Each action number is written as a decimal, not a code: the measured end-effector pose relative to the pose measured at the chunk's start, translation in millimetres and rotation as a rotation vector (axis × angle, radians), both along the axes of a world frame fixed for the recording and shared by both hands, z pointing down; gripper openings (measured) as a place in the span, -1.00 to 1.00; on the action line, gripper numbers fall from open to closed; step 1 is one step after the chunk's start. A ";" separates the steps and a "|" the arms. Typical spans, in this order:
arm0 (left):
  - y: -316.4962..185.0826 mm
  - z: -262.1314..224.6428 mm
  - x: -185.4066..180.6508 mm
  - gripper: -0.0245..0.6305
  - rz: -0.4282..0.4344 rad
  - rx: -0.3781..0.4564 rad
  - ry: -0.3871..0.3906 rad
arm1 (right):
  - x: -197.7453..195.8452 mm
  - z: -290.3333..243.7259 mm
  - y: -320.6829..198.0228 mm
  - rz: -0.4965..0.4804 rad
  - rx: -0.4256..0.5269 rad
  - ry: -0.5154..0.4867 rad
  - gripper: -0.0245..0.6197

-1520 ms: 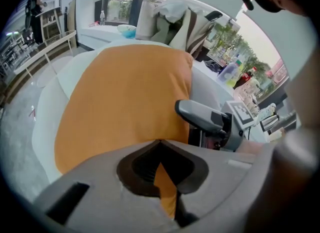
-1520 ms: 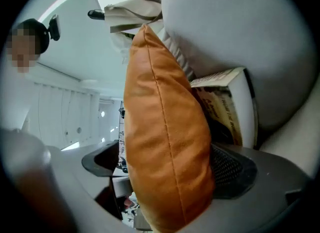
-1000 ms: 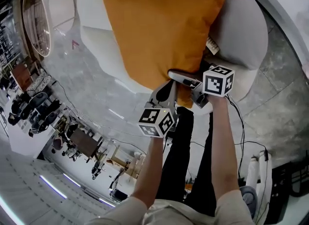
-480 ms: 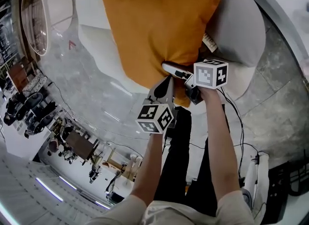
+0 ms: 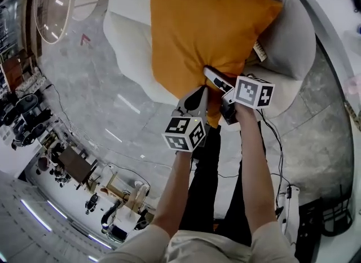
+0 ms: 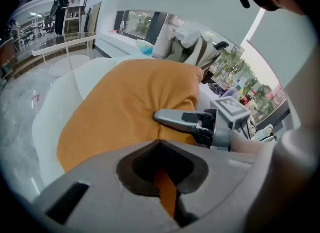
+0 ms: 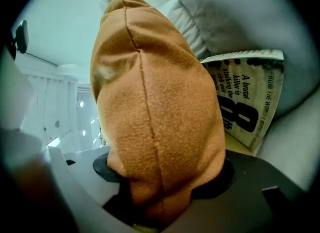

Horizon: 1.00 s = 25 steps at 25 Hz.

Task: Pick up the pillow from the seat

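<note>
An orange pillow (image 5: 208, 30) leans on the white seat (image 5: 132, 42), its near edge towards me. My left gripper (image 5: 194, 102) is shut on the pillow's lower corner; in the left gripper view a strip of orange fabric (image 6: 165, 192) shows between the closed jaws of the left gripper (image 6: 160, 147). My right gripper (image 5: 217, 82) has just been closing on the pillow's near edge. In the right gripper view the pillow (image 7: 155, 102) bulges up between the jaws of the right gripper (image 7: 162, 172), which pinch it. Its upper finger (image 6: 175, 119) dents the fabric.
A grey cushion (image 5: 293, 36) lies behind the pillow, with a printed magazine (image 7: 245, 97) against it. A round glass table (image 5: 53, 5) stands at the far left on the marble floor. Cables (image 5: 276, 143) trail on the floor by my legs.
The right gripper's jaws have closed on the pillow's near edge. Both grippers have shifted slightly, and the pillow's near edge has come with them.
</note>
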State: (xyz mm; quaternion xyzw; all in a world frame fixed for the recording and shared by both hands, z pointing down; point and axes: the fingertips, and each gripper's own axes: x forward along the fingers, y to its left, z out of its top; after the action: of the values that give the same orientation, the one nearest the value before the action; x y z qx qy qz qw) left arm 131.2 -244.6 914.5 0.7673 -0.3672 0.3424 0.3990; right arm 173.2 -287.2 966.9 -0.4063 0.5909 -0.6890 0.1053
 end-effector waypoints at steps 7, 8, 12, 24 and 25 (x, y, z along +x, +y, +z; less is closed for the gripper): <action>0.2 -37.8 -29.6 -0.90 0.053 0.040 0.016 | -22.6 -36.6 8.7 0.036 -0.057 0.116 0.10; -0.3 -45.7 -33.5 -0.90 0.050 0.040 0.024 | -25.5 -43.5 9.4 0.030 -0.063 0.132 0.09; -4.8 -76.2 -48.3 -0.90 0.030 0.050 0.048 | -35.8 -69.8 10.3 0.019 -0.064 0.194 0.05; -9.8 -167.0 -86.1 -0.90 0.070 0.136 0.099 | -56.8 -157.8 32.3 -0.127 -0.002 0.465 0.03; -8.3 -174.8 -89.1 -0.90 0.071 0.139 0.106 | -59.2 -165.6 33.7 -0.141 0.001 0.491 0.03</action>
State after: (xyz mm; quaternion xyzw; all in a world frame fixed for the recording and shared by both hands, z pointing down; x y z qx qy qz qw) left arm 42.1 -252.9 739.7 0.8227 -0.3411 0.2889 0.3512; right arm 114.0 -253.4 801.2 -0.5191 0.6260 -0.5751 -0.0892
